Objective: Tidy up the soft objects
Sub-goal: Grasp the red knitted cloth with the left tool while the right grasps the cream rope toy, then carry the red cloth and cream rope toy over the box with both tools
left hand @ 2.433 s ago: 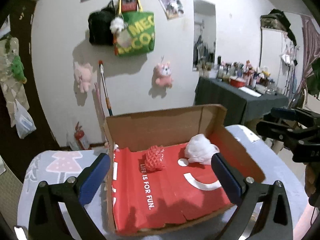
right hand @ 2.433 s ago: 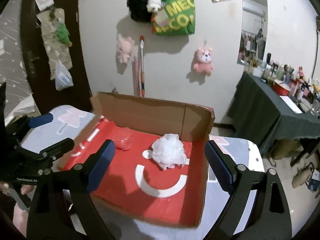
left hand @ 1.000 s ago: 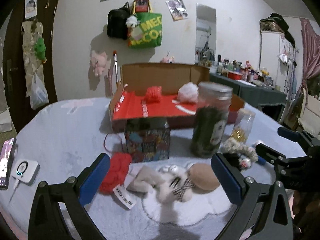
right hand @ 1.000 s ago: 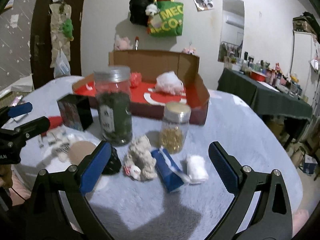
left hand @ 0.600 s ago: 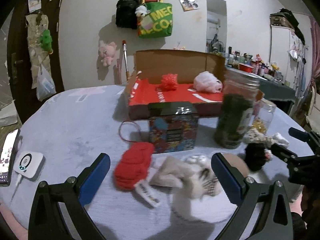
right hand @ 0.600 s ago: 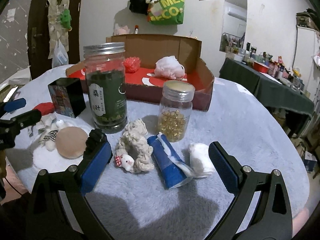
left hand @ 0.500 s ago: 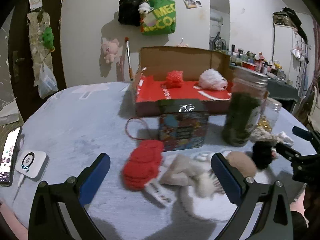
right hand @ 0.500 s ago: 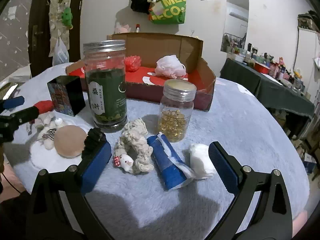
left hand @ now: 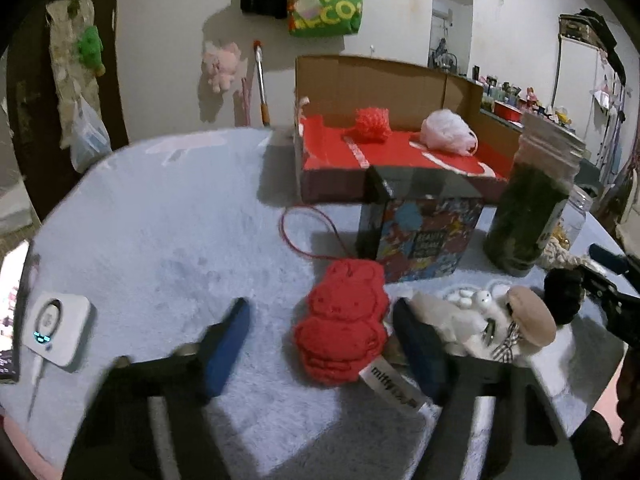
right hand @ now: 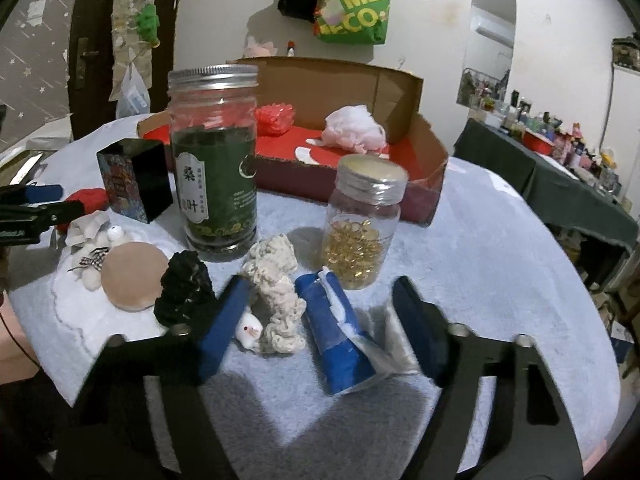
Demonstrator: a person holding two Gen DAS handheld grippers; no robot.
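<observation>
Your left gripper's [left hand: 320,340] fingers [left hand: 226,346] are motion-blurred. The tin box [left hand: 420,236] hides the cardboard box's [left hand: 360,80] front wall. A phone [left hand: 10,312] is cropped at the left edge.

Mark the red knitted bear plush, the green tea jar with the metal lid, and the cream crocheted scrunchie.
red knitted bear plush [left hand: 342,320]: left wrist view, its belly.
green tea jar with metal lid [right hand: 214,184]: right wrist view, its label.
cream crocheted scrunchie [right hand: 276,296]: right wrist view, its middle loop.

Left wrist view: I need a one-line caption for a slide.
Left hand-held gripper closing around a red knitted bear on the table; box behind.
</observation>
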